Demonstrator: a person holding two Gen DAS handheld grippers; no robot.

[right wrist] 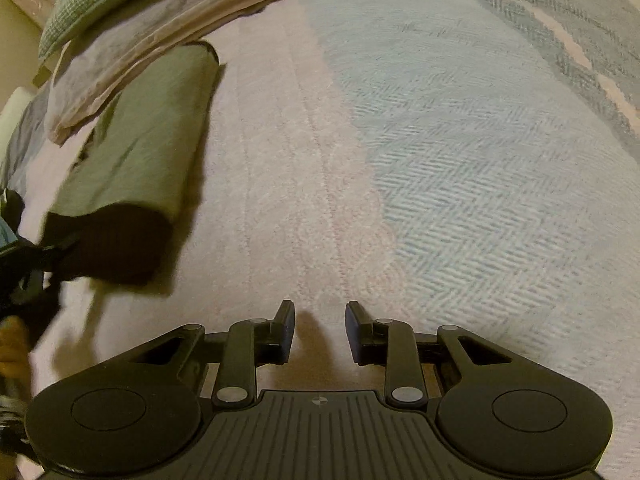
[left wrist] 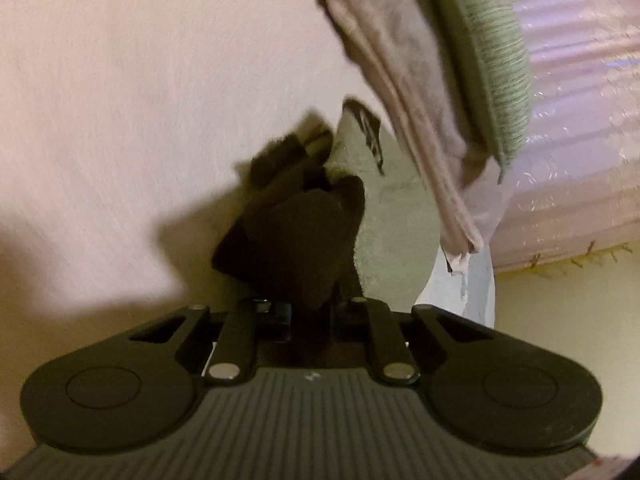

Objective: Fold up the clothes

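Now, step: by my read, the olive garment is being gathered at its dark cuff for a fold.
Left gripper: fingers buried in the dark cuff, seemingly pinching it; the pads themselves are hidden under the cloth.
Right gripper: fingers spread a little, nothing between them, hovering over bare bedspread.
Garment: lies rolled on the bed's left side in the right view, dark end near, far end tucked just under the pile.
Pile: mauve and green folded pieces, stacked far-left, touching the garment.
How to do it well: I'd keep the cuff pinch firm, bring the free gripper across to the far end, and lift both ends evenly.
Risk: dragging could topple the pile onto the garment.
Blur: the left view is smeared, so the exact grip point is uncertain.
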